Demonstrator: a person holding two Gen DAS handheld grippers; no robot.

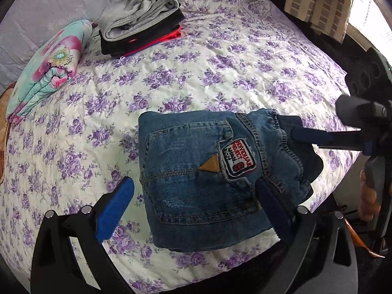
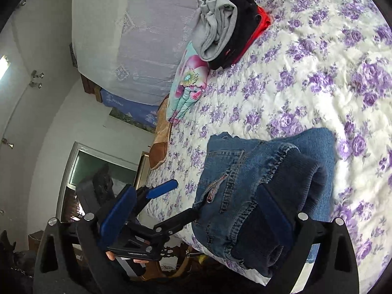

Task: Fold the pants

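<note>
Denim pants lay folded in compact bundle near bed edge, on floral quilt. Left claw stood wide open, straddling bundle, one finger against its side, gripping nothing. Right claw also wide open, one finger at ribbed waistband. Denim judged thick, soft, moderately heavy, non-slippery; best hold: stacked layers at waistband edge.

Floral bed: folded jeans, clothes stack, quilt.
</note>
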